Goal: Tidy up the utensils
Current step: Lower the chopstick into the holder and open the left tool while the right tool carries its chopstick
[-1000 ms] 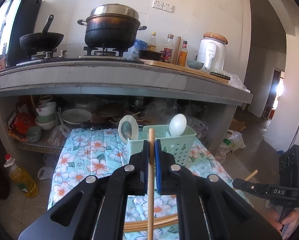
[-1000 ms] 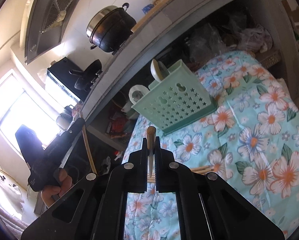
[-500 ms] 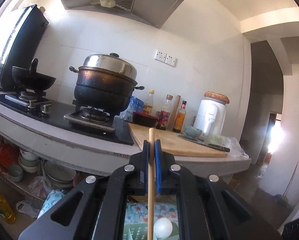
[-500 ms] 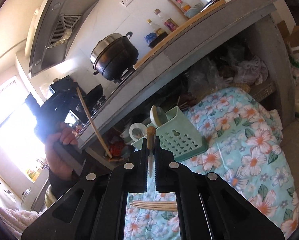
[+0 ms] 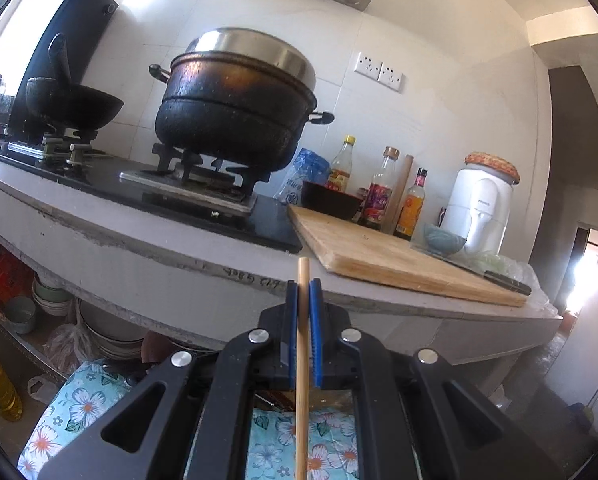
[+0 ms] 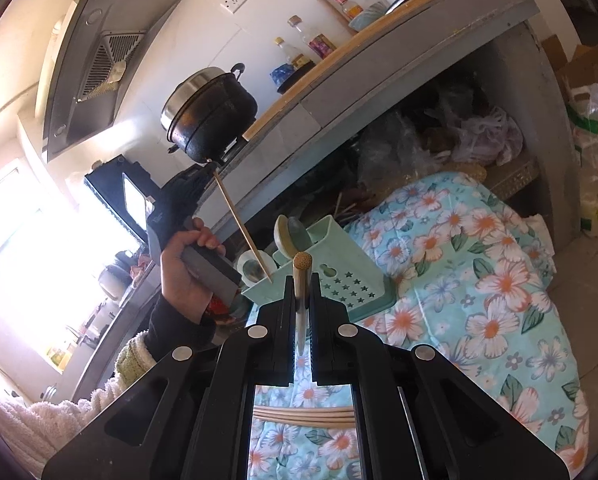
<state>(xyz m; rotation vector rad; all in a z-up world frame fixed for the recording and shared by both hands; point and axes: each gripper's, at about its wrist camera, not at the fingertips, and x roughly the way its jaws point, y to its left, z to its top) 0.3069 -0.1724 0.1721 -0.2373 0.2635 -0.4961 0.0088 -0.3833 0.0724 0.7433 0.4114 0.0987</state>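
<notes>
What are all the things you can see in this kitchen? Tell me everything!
Plastic utensil caddy: one, mint green, on the flowered cloth.
Flowered cloth: one, turquoise, below the counter.
Ceramic spoons: two, pale, standing in the caddy.
Loose wooden chopsticks: a few, tan, on the cloth.
Lidded pot: one, black with a steel lid, on the stove.
Wok: one, black, left burner.
Wooden cutting board: one, tan, on the counter.
Sauce bottles: three, behind the board.
Appliance: one, white, counter's right end.
Left tool: shut on a wooden chopstick whose tip reaches the caddy.
Right tool: shut on a wooden-handled utensil.
Hand: holding the left tool.
</notes>
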